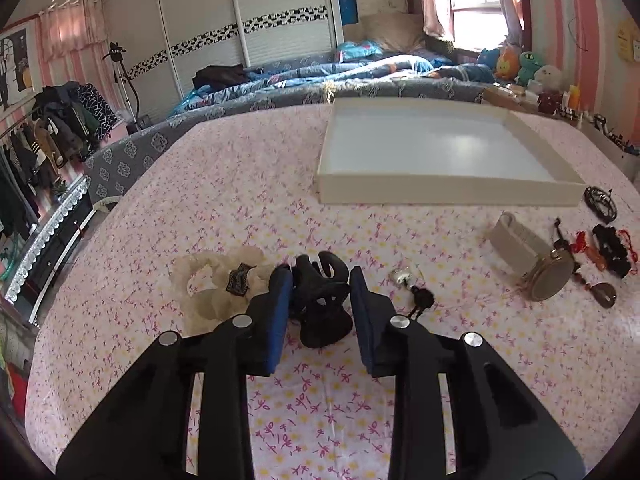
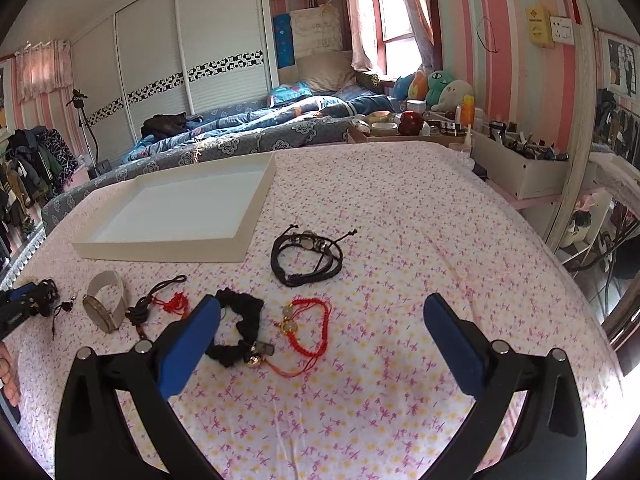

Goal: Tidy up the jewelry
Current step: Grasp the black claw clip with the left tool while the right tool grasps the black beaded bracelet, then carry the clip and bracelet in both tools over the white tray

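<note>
A black hair claw (image 1: 324,304) lies on the pink flowered cloth between the blue pads of my left gripper (image 1: 319,272), which touch its sides. A cream frilly scrunchie (image 1: 212,280) sits just left of it, a small silver charm (image 1: 404,276) on a black cord to the right. My right gripper (image 2: 322,300) hangs open over the cloth with nothing between its fingers. Its left finger (image 2: 192,344) overlaps a black scrunchie (image 2: 236,320); a red cord bracelet (image 2: 312,320) lies beside that. A black braided bracelet (image 2: 306,256) and a watch (image 2: 104,304) lie farther out.
A shallow white tray (image 1: 440,190) stands behind the jewelry with nothing in it. A box of cosmetics (image 2: 520,168) sits at the table's far right edge. A bed (image 1: 320,80) lies beyond the table. A person's hand (image 2: 8,372) shows at the left edge.
</note>
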Demonstrator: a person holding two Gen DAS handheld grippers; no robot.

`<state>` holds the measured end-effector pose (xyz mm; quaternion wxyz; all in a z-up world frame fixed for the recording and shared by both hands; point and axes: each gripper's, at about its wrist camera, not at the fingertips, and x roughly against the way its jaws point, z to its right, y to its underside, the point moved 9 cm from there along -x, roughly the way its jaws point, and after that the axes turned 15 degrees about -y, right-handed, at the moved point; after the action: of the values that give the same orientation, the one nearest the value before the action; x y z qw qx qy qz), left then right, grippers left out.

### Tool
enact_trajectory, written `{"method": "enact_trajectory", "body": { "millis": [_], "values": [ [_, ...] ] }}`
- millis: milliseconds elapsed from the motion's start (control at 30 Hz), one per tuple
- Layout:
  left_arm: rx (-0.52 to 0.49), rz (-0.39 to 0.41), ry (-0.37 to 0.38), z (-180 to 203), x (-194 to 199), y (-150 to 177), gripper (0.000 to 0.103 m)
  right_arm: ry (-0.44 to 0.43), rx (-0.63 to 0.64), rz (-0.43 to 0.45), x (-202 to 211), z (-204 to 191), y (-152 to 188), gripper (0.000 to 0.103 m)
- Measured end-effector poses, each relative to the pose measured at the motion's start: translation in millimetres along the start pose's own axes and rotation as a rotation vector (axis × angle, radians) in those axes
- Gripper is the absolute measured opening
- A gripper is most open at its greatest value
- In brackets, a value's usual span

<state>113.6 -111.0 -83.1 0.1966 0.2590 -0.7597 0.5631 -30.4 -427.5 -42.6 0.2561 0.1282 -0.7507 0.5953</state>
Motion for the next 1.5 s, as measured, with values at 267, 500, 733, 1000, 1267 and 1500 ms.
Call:
{"method": "enact_trajectory", "body": {
  "millis": [267, 500, 733, 1000, 1267, 1500],
  "values": [
    [0.028, 0.089, 0.031, -7.3, 14.3, -44.5, 0.028, 0.055, 0.004, -0.042, -17.8, 16.0, -13.5, 0.101],
    [0.068, 0.14, 0.032, -19.4, -2.8, -94.8, 0.028, 0.082, -0.003, -0.1, -49.0, 28.0, -27.3, 0.083],
    [0.083, 0.141, 0.066, -8.8, -26.6, -119.2, 0.028, 0.113, -0.013, -0.224, -98.2, 34.8, -19.6, 0.064],
    [0.08, 0.128, 0.102, 10.2, -42.2, -123.3, 0.028, 0.067, -0.095, -0.205, -106.1, 40.7, -25.8, 0.011],
    [0.103, 0.171, 0.135, 14.9, -30.9, -148.7, 0.028, 0.001, -0.034, -0.041, -67.2, 1.6, -91.0, 0.011],
    [0.128, 0.211, 0.208, 32.8, -24.3, -175.7, 0.028, -0.081, -0.007, 0.049, -70.3, -38.7, -131.7, 0.011]
  ]
}}
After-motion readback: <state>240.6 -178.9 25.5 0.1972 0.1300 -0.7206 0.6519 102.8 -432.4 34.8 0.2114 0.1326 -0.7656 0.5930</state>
